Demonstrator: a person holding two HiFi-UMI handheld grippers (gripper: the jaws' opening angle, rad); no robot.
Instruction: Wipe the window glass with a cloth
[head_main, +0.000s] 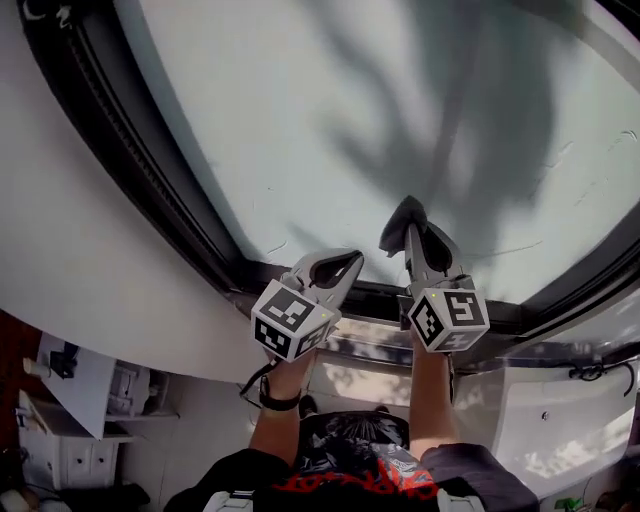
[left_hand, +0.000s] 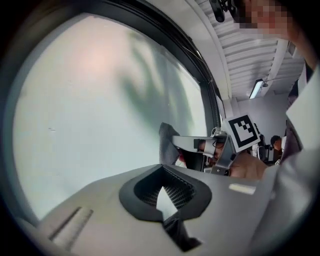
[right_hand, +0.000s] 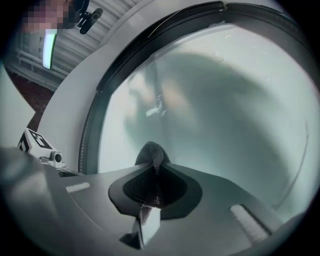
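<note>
The frosted window glass (head_main: 330, 110) fills the upper part of the head view, inside a dark frame (head_main: 150, 175). My right gripper (head_main: 408, 238) is shut on a dark grey cloth (head_main: 402, 218), whose bunched tip rests against the lower glass. In the right gripper view the cloth (right_hand: 151, 154) sticks out between the shut jaws (right_hand: 152, 172), close to the glass (right_hand: 215, 110). My left gripper (head_main: 348, 264) hovers just left of it near the bottom frame, shut with nothing in it. From the left gripper view (left_hand: 162, 190), the cloth (left_hand: 167, 142) hangs from the right gripper (left_hand: 197, 145).
Under both grippers runs the window's bottom frame and sill (head_main: 370, 345). A white curved wall (head_main: 70, 250) lies left of the frame. White furniture (head_main: 60, 410) stands at lower left, and a cable (head_main: 600, 370) lies at lower right.
</note>
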